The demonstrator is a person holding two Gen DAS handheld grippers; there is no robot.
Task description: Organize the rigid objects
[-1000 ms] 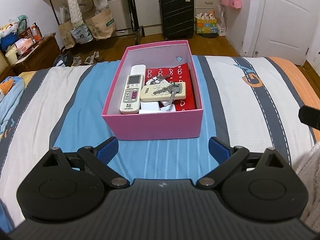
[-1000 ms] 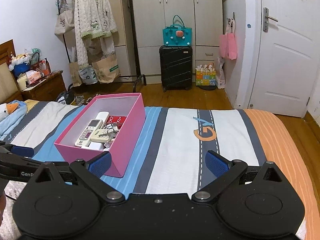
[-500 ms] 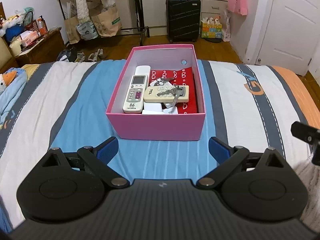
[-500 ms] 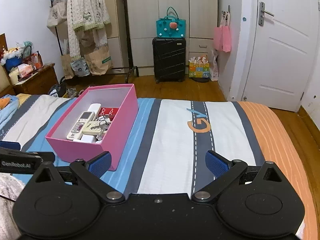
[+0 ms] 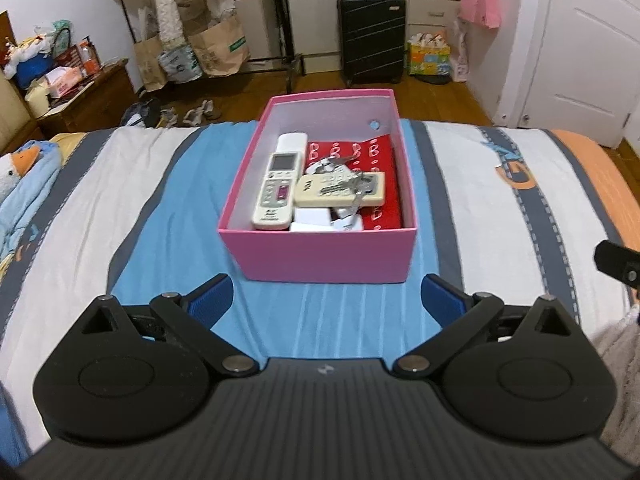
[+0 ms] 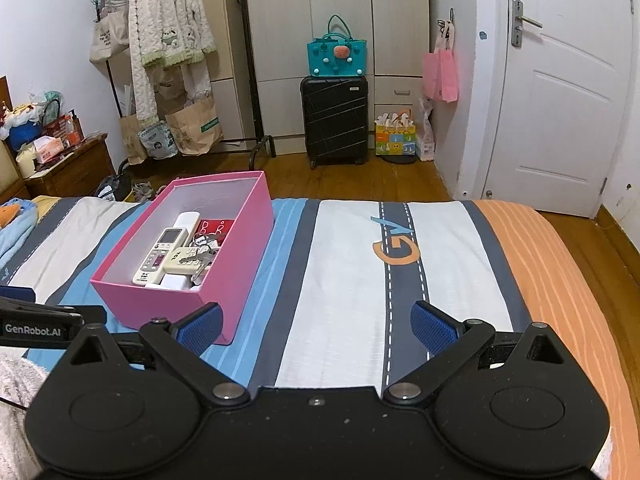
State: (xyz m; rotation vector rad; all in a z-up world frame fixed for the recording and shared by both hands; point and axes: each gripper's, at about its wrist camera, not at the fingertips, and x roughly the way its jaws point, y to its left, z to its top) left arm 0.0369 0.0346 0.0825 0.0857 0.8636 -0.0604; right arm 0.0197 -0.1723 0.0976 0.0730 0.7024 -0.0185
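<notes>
Both grippers farther back; pink box [image 5: 320, 254] lengthwise, pointing away.

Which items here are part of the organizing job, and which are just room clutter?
Job: pink box, white AC remote, cream TCL remote, keys, red packet, white blocks.

Clutter: black suitcase, teal bag, pink bag, paper bags, cardigan.

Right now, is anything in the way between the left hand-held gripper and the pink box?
Nothing visible. The left hand-held gripper is open and points straight at the pink box; only bare striped bedspread lies between them. The box has no lid, so the remotes inside are reachable from above.
</notes>
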